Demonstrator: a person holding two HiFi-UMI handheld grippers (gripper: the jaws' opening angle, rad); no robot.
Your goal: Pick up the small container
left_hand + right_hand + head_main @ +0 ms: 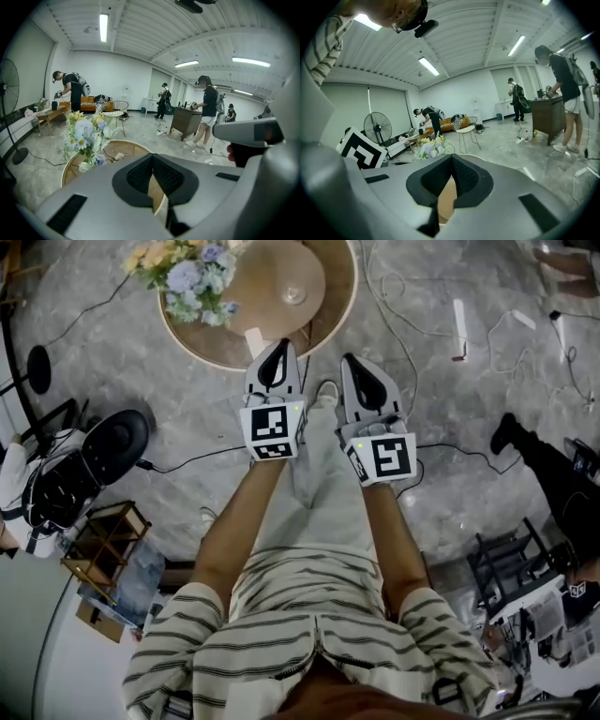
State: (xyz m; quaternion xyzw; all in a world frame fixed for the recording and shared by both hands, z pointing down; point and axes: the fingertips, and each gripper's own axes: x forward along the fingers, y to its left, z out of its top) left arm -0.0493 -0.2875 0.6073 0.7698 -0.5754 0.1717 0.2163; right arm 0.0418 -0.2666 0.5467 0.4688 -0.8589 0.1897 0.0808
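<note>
A round wooden table [333, 306] stands ahead of me on the grey floor. On it are a bunch of flowers [187, 277] and a small round container [293, 293] near the middle. My left gripper [281, 345] hangs over the table's near rim, jaws together and nothing in them. My right gripper [349, 360] is beside it, just short of the rim, also closed and empty. In the left gripper view the pads [140, 176] meet, with the flowers [84, 133] and tabletop [82, 164] beyond. The right gripper view shows closed pads [464, 176] and wood behind them.
A black fan [117, 437] and a small wooden shelf [108, 531] stand at the left. Cables [403, 343] trail over the floor. Several people stand about the room, one at a brown desk [185, 123]. A wire chair [116, 108] is behind the table.
</note>
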